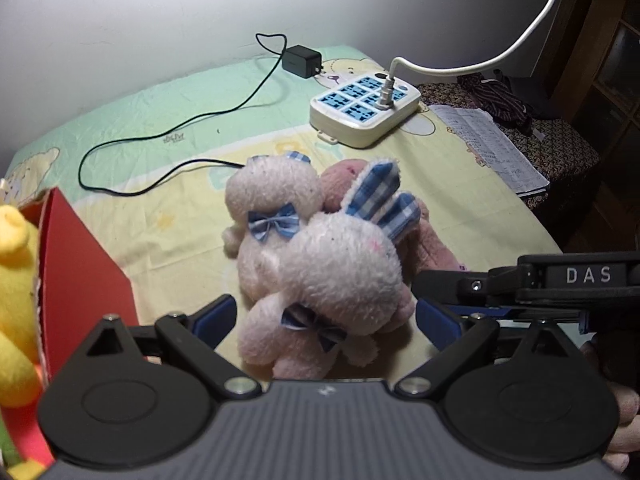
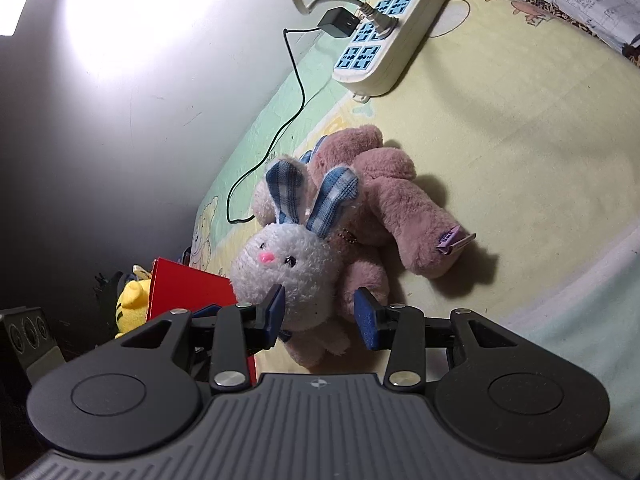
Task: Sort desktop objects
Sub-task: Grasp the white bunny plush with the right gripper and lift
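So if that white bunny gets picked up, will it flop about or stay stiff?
Probably floppy: the bunny is fluffy plush, so it should squash between the right gripper pads and its limbs may dangle. It looks light for its size. It leans on the pink plush, so lifting it may nudge or drag that one.

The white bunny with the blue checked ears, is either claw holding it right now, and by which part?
Neither holds it. The right claw is open around the white bunny at its neck; the left claw, also open, straddles it.
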Motion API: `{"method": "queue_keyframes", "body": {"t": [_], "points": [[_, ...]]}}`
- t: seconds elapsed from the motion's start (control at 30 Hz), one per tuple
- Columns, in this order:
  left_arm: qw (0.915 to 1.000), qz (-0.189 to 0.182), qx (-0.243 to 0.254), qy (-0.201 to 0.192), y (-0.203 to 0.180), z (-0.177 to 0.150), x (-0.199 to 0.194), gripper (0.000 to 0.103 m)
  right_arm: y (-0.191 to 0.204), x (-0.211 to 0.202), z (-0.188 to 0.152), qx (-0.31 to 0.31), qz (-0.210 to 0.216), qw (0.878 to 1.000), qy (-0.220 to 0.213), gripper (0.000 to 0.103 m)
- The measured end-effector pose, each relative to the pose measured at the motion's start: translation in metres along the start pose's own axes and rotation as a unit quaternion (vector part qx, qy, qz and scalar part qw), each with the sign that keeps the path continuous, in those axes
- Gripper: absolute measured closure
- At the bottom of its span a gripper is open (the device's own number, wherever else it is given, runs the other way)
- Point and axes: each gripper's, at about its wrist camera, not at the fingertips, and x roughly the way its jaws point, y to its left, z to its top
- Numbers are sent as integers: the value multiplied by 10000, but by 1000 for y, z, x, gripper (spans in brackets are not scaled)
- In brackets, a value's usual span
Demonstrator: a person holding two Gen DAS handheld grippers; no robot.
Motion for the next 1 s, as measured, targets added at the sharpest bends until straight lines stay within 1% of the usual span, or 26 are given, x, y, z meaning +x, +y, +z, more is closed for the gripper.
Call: {"method": "queue_keyframes", "body": {"t": [0.17,0.3,0.33,0.4,0.5,0.67,0.73,0.8,0.87,1.0], "points": [[9993,-329,-85,177,6,2,19,6,-5,10,6,163,194,9997,13,56],[9984,-446,-176,310,12,3,33,7,-6,19,9,187,295,9993,89,55],[9980,-469,-210,368,14,3,36,9,-6,22,10,188,338,9992,100,54],[9976,-458,-256,453,17,2,43,13,-4,25,10,143,393,9990,128,52],[9973,-429,-318,495,22,3,49,15,0,31,11,45,448,9989,154,51],[9973,-406,-330,507,23,6,55,20,0,41,14,72,580,9980,241,47],[9975,-400,-297,509,22,6,55,21,2,43,14,22,610,9978,258,48],[9977,-378,-253,497,21,6,53,24,5,43,15,-57,644,9975,268,52],[9978,-366,-242,490,21,5,51,28,7,41,15,-141,677,9971,319,53],[9976,-432,-303,458,21,3,43,29,11,36,14,-244,711,9964,390,55]]}}
